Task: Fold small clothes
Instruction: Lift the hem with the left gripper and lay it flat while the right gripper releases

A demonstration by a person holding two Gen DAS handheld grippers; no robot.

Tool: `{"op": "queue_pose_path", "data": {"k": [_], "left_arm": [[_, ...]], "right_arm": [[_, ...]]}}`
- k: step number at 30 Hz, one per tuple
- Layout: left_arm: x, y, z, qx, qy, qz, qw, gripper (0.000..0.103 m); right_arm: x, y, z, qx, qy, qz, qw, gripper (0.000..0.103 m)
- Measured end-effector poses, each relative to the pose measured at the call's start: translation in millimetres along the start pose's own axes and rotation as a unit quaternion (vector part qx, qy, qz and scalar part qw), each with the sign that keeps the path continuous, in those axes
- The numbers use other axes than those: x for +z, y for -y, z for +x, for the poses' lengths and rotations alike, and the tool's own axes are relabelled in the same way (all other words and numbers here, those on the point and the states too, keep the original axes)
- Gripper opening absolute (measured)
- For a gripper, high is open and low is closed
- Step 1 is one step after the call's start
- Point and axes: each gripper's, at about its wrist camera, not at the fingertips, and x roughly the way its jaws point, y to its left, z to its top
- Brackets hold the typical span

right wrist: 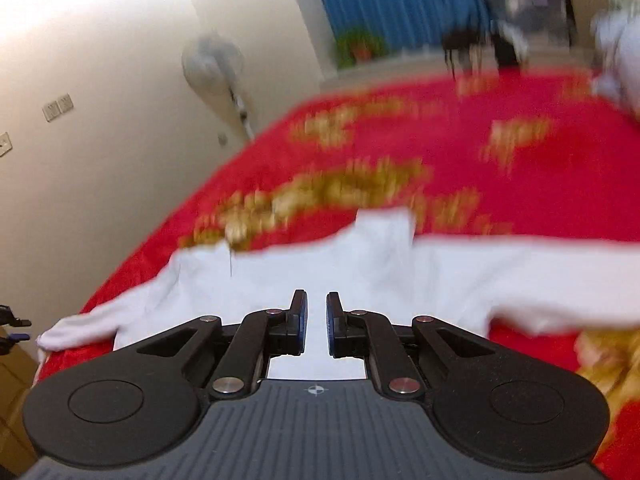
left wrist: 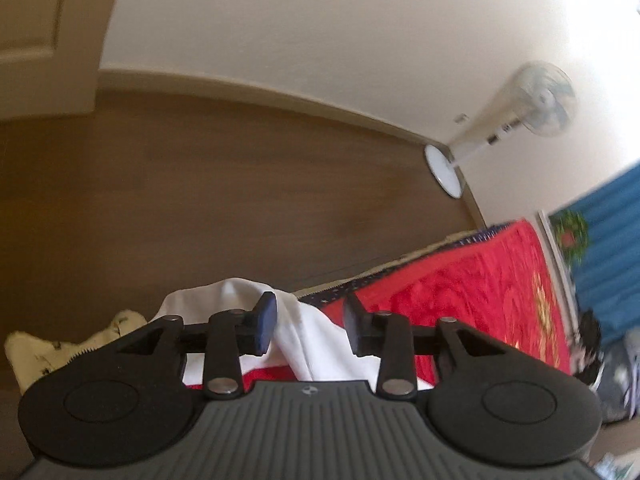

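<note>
We see open room over the middle of the red bedspread (right wrist: 500, 184) beyond the white garment (right wrist: 400, 276), which spreads across the near part of the bed. At the far edge, dark blurred items (right wrist: 472, 48) and a pale heap (right wrist: 616, 52) at far right block the way. On the left, a standing fan (right wrist: 214, 64) rises by the wall. In the left wrist view, the wooden floor (left wrist: 200, 184) lies bare beside the bed, with a cream patterned cloth (left wrist: 60, 348) at near left.

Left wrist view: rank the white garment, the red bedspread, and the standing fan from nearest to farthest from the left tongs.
1. White garment, between the left tongs.
2. Red bedspread, just beyond, to the right.
3. Standing fan, far off by the wall, upper right.
</note>
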Motion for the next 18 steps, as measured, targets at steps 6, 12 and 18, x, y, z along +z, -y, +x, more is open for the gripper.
{"op": "queue_pose_path", "data": {"k": [6,12,18], "left_arm": [[12.1,-5.8,22.2,0.029,-0.023,-0.022,0.9991,0.039],[15.6,-4.4,46.1,0.094,-0.022,0.006,0.9953,0.03],[8.7,30.9,24.1,0.165,0.075,0.074,0.9807,0.0]], "right_arm": [[-5.8,-3.5,47.4,-0.018,-0.068,-0.013,0.997,0.01],[-19.5,2.2,58.2,-0.051,-0.099,-0.001,0.994,0.01],[-21.8,2.8,53.7,-0.06,-0.098,0.0,0.993,0.01]]}}
